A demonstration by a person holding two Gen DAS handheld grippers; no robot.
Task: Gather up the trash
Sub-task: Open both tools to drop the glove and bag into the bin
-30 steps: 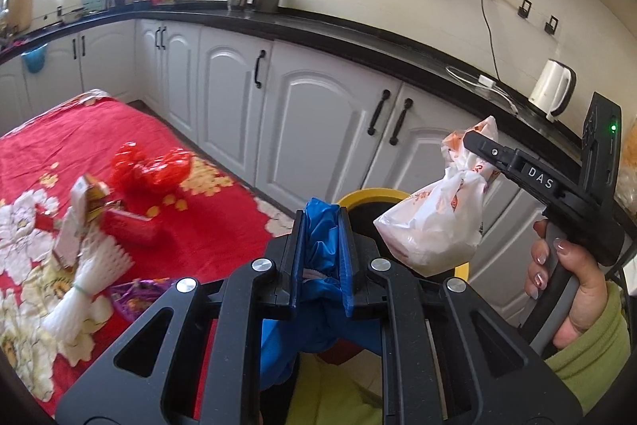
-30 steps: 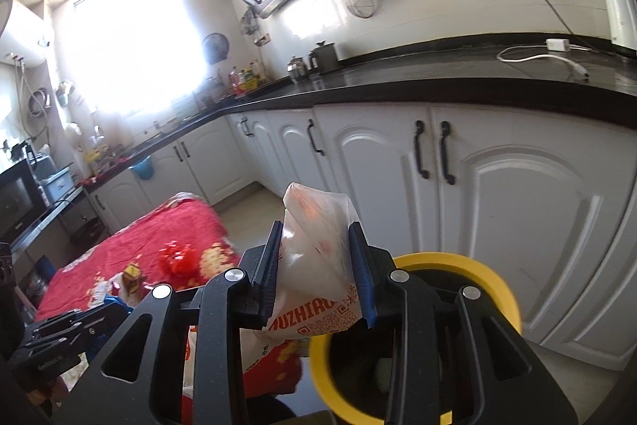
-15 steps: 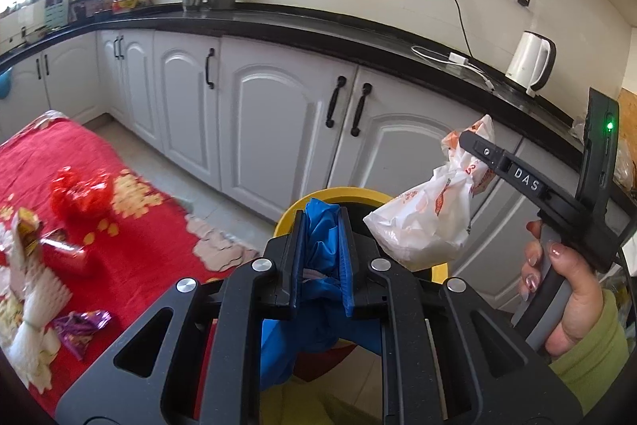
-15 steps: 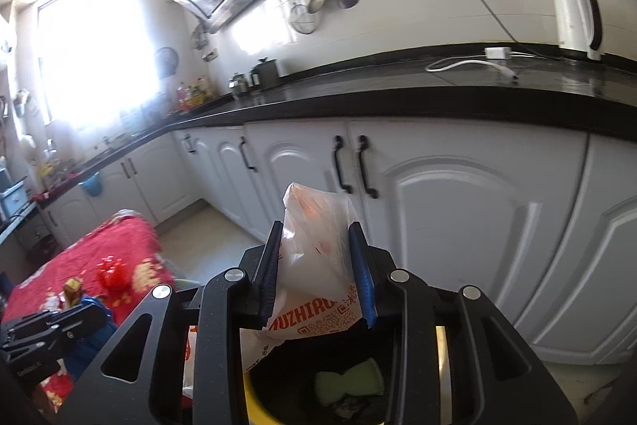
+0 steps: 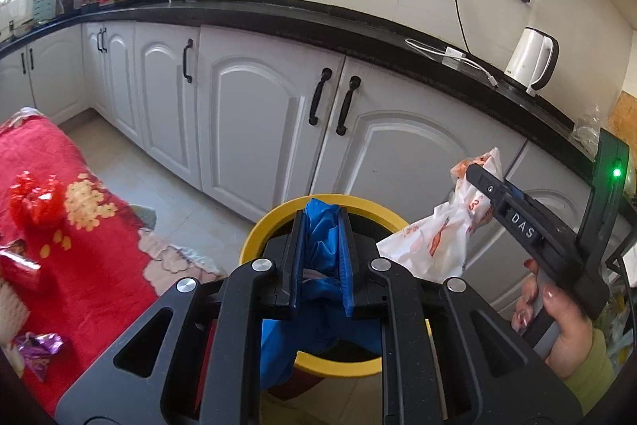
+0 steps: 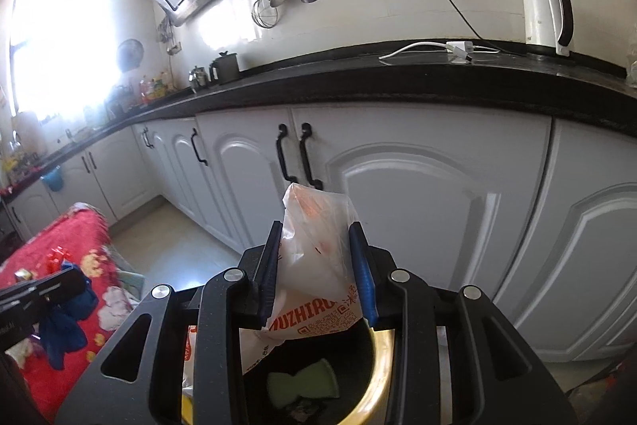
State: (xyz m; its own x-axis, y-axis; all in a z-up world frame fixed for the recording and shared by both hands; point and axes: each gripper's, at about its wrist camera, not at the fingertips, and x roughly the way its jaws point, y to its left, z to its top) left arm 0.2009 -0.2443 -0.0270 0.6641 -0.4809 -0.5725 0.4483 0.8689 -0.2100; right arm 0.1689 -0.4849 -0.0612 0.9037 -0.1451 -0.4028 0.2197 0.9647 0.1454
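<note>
My left gripper (image 5: 321,226) is shut on a crumpled blue plastic bag (image 5: 323,245) and holds it over the yellow-rimmed trash bin (image 5: 254,237). My right gripper (image 6: 316,237) is shut on a white plastic bag with orange print (image 6: 314,265) and holds it above the same bin (image 6: 378,365), whose dark inside holds a pale green scrap (image 6: 302,381). The right gripper (image 5: 477,174) with its white bag (image 5: 430,241) also shows in the left wrist view, to the right of the bin. The left gripper (image 6: 67,281) with the blue bag (image 6: 63,325) shows at the far left of the right wrist view.
A table with a red flowered cloth (image 5: 91,265) stands left of the bin, with a red wrapper (image 5: 36,198), a purple wrapper (image 5: 38,345) and other scraps on it. White cabinets (image 5: 254,118) under a black counter (image 5: 358,26) run behind. A white kettle (image 5: 533,58) stands on the counter.
Both grippers have moved right and closer to the bin with their bags still held. The table has slid to the left of view and the bin's inside now shows under the right gripper.
</note>
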